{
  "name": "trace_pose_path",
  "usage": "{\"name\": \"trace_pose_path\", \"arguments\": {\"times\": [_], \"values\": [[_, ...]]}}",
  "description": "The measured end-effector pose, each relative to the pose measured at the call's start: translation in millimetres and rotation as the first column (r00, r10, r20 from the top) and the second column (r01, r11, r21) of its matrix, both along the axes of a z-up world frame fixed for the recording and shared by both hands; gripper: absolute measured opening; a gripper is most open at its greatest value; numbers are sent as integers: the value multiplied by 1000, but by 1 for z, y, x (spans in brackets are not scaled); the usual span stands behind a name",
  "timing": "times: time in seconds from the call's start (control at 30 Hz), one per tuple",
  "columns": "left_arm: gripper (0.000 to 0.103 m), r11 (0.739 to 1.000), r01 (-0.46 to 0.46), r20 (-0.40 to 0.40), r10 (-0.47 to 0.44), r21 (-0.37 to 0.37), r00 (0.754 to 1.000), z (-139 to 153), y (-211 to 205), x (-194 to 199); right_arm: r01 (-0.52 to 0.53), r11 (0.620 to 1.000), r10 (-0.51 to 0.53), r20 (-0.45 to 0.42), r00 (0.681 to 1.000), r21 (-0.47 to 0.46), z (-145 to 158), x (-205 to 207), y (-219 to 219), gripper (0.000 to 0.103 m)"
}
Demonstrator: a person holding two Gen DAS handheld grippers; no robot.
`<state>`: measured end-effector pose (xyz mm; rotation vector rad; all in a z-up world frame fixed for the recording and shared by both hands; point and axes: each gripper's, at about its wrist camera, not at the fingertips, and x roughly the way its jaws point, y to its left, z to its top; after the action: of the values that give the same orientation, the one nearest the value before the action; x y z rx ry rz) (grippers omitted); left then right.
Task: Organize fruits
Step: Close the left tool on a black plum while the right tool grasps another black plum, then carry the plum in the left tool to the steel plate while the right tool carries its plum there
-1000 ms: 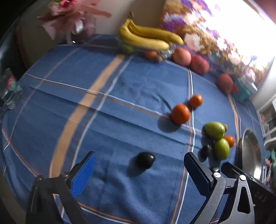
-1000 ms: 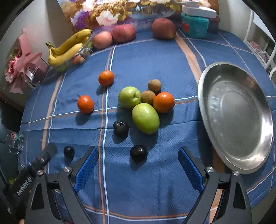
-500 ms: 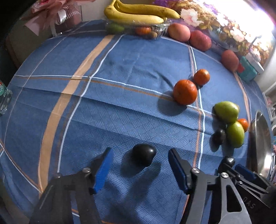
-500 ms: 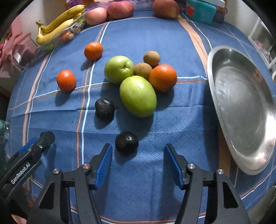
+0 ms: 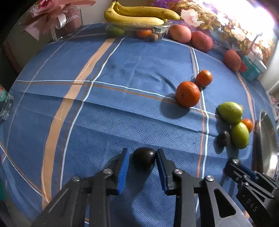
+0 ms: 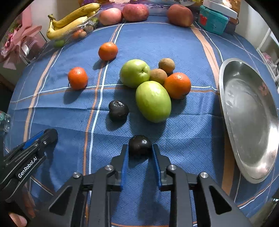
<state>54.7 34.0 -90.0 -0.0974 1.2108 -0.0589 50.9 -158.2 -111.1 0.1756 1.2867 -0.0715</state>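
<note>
My left gripper (image 5: pixel 142 151) points down at the blue cloth, its jaws closing on a small dark round fruit (image 5: pixel 143 158); the blue pads sit against its two sides. My right gripper (image 6: pixel 139 147) is closing the same way on a second dark fruit (image 6: pixel 140 143), with both pads pressed to it. Both fruits rest on the cloth. A third, wrinkled dark fruit (image 6: pixel 118 110) lies loose just beyond. Behind it are two green fruits (image 6: pixel 153 101), an orange (image 6: pixel 177 85) and two brown kiwis (image 6: pixel 158 76). A steel plate (image 6: pixel 247 125) stands bare at the right.
Two more oranges (image 6: pixel 78 78) lie left of the cluster. Bananas (image 6: pixel 69 19) on a clear tray, red apples (image 6: pixel 135 12) and a teal box (image 6: pixel 212 22) line the far edge. A bottle (image 5: pixel 5 104) stands at the table's left edge.
Both grippers came down toward the cloth and their jaws went from wide apart to closed around one dark fruit each. The other fruits stayed where they were.
</note>
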Motion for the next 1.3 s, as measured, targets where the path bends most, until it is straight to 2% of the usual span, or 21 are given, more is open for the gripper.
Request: {"name": "trace_pose_path", "arguments": {"times": [0.23,0.43,0.77,0.9,1.1,1.23,1.3], "values": [[29,999,-33,-3,33,-37,999,4,7,-2,-5,1000,5,-4,1000,7,8,-7,3,26],[29,992,-54,21,57,-112,998,12,15,-5,-6,1000,5,12,1000,24,17,-12,3,26],[29,987,-67,53,76,-148,996,25,22,-10,10,998,-13,60,998,57,39,-16,3,26],[29,985,-89,38,96,-146,995,30,17,-7,26,996,-35,103,994,89,60,-14,-1,26],[29,966,-157,-21,156,-205,987,32,10,10,45,995,-59,152,987,94,79,-8,-13,26],[29,975,-120,10,124,-189,992,44,-15,22,93,990,-110,175,978,101,86,2,-31,26],[29,972,-113,26,121,-208,992,51,-26,24,124,985,-144,184,972,119,86,2,-42,26]]}}
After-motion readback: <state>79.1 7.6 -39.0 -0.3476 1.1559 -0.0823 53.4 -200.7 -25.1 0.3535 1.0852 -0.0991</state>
